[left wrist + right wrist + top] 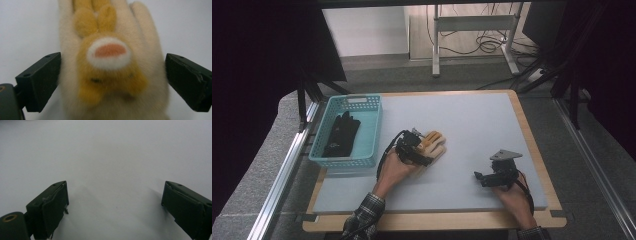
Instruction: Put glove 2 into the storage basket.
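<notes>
A turquoise plastic basket with a perforated rim (330,127) is seen at the left edge of the table, and a pair of black gloves (341,133) is laid inside it. Just right of the basket, near the middle of the grey mat (472,125), a cream fleece glove with tan fingers and a tan animal face (435,144) is laid flat. In the left gripper view the glove (110,60) is shown close up: a pale, fuzzy body, a golden-brown patch with a white muzzle and an orange-pink nose, two tan ear shapes above it, and tan tufts below like a bow.

The left gripper (416,148) is held over the cuff end of this glove. Its jaws are spread wide, one on each side of the glove; the left jaw is seen at the glove's edge and the right jaw slightly apart from it, so nothing is clamped.

Further right, the right gripper (482,176) is held low above bare mat, well apart from the glove, with a grey three-cornered plate on top. Its jaws are likewise spread wide, with nothing but mat between them.

The mat is carried on a light wooden board (532,150). Beyond it, a grey floor, a white metal desk frame (474,30) and loose black cables (492,44) are seen, with dark curtains at both sides.
</notes>
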Available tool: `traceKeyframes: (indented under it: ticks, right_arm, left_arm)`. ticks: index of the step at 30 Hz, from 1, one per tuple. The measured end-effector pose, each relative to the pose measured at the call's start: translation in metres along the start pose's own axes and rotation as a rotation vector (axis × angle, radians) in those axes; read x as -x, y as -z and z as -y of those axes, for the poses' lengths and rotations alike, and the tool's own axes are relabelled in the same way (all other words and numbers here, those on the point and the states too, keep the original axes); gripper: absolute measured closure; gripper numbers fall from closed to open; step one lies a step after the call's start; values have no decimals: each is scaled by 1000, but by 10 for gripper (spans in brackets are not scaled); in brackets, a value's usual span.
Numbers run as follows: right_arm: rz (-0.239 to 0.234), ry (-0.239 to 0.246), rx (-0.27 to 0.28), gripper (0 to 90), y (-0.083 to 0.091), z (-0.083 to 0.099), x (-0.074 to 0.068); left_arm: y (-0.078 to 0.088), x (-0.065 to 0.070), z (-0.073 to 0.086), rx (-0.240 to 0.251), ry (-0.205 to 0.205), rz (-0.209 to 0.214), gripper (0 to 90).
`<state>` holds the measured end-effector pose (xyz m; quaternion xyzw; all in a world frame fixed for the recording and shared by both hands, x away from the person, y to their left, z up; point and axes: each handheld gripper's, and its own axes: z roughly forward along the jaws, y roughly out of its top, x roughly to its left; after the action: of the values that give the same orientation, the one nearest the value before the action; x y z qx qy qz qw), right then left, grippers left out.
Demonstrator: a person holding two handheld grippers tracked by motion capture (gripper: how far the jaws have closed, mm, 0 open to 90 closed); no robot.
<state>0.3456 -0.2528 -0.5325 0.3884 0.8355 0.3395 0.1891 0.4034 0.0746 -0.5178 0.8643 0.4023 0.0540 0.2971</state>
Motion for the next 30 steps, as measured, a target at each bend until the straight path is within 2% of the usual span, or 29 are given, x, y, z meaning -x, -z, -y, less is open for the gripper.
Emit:
traceKeyframes:
  ticks: [2, 5, 6, 7, 8, 11, 14, 17, 22, 27, 30]
  right_arm:
    - [0, 0, 0, 67, 0, 0, 0]
    - [0, 0, 0, 67, 0, 0, 0]
    - [1, 0, 0, 67, 0, 0, 0]
    - [1, 0, 0, 67, 0, 0, 0]
    - [0, 0, 0, 67, 0, 0, 0]
    - [1, 0, 0, 67, 0, 0, 0]
    - [1, 0, 0, 67, 0, 0, 0]
    - [2, 1, 0, 67, 0, 0, 0]
    - [2, -2, -1, 67, 0, 0, 0]
    - [2, -1, -1, 67, 0, 0, 0]
    - [1, -2, -1, 67, 0, 0, 0]
  left_arm:
    - [-7, 0, 0, -13, 3, 9, 52]
    - [-10, 4, 1, -11, -3, -15, 69]
    - [-10, 9, 2, -22, -31, -50, 78]
    - [-10, 9, 2, -22, -31, -50, 88]
    - [-11, 16, 3, -27, -62, -87, 109]
    - [-8, 20, 3, -20, -75, -85, 200]
    - [-5, 25, 3, -19, -85, -76, 372]
    - [-4, 28, 2, -29, -84, -71, 479]
    - [-2, 25, 0, -38, -78, -43, 547]
    - [3, 23, -3, -27, -77, -38, 551]
    - [12, 22, -10, -8, -78, -41, 550]
